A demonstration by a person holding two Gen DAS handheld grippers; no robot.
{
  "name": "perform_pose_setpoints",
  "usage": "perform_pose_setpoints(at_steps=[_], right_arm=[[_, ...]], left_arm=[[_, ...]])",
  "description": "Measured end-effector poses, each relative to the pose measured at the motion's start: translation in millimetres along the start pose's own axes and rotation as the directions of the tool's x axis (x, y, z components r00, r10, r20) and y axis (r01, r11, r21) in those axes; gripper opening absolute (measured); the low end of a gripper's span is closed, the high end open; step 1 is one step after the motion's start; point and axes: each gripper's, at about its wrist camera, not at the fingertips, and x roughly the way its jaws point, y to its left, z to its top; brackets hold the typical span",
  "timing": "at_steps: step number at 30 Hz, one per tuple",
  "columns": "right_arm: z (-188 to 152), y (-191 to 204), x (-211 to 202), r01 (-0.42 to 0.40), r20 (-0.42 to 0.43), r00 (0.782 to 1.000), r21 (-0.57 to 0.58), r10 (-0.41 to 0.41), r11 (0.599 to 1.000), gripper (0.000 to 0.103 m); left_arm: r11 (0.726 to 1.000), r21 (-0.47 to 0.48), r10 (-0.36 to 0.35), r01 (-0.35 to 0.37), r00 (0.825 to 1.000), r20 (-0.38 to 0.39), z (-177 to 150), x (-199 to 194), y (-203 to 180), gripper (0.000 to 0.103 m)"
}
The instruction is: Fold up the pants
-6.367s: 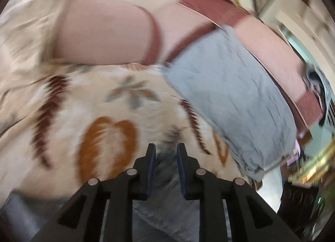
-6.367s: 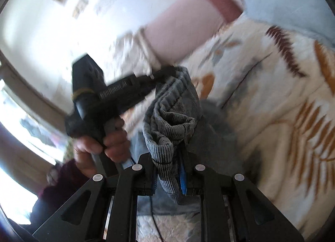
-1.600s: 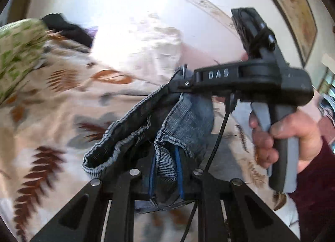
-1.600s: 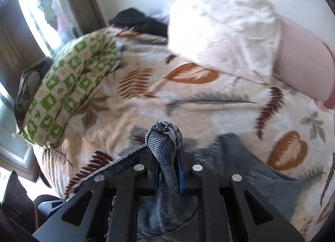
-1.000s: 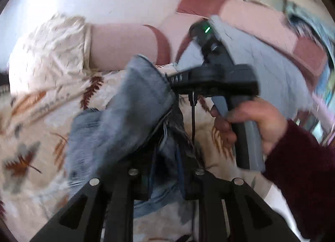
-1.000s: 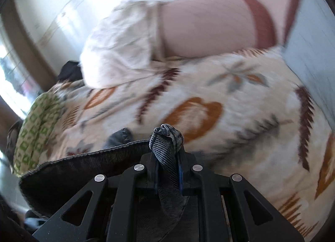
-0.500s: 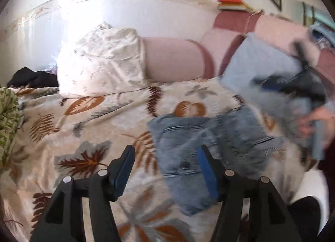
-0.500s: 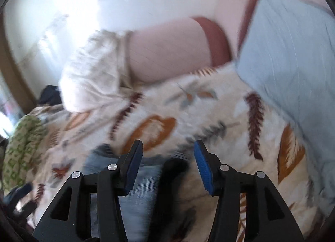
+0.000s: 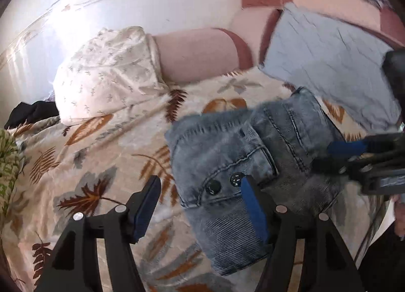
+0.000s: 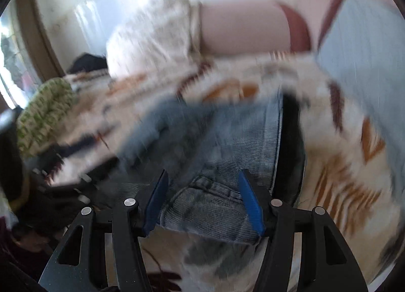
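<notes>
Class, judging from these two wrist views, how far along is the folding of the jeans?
Done: the jeans lie in a compact folded bundle on the leaf-print blanket. In hand: nothing; the left gripper and right gripper have just been opening, and no pad presses denim. Left: perhaps only tidying; the right view is too blurred to judge the edges.

Bright daylight glares off the wall [image 9: 76, 21]; right wrist view heavily motion-blurred, fisheye edges dark.
</notes>
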Motion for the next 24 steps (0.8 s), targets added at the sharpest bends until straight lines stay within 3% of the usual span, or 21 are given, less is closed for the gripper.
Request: perform_pose_setpoints(at_steps=[3,6,9,12,17,20,24], right_arm=[[-17,-24,30,-0.008,-0.102,0.995,0.120,0.020,0.993,0.053],[-19,-29,31,-0.033,-0.085,0.995,0.120,0.043,0.992,0.053],[-17,-41,25,-0.094,-0.080,0.991,0.183,0.110,0.979,0.052],[-8,-64,4,-0.172,0.008,0.984,0.294,0.177,0.940,0.054],[15,-104,-27,-0.190,0.173,0.977,0.416,0.127,0.889,0.054],[31,-102,-32,-0.176,0.240,0.967,0.385,0.086,0.906,0.056],[50,-71,-25,-0.203,0.264,0.955,0.244,0.136,0.948,0.056]], left_arm=[[0.999,0.049,0.007,-0.006,0.999,-0.033,-9,11,-13,0.068],[0.998,0.061,0.008,-0.006,0.999,-0.031,-12,13,-17,0.068],[0.999,0.006,-0.037,0.038,0.999,-0.023,-7,9,-5,0.068],[0.997,-0.062,-0.051,0.051,0.999,-0.003,-2,5,10,0.068],[0.993,-0.112,-0.040,0.044,0.998,0.040,3,5,23,0.068],[0.994,-0.107,-0.028,0.032,0.999,0.042,4,9,22,0.068],[0.993,-0.113,-0.017,0.025,0.998,0.068,8,12,18,0.068]])
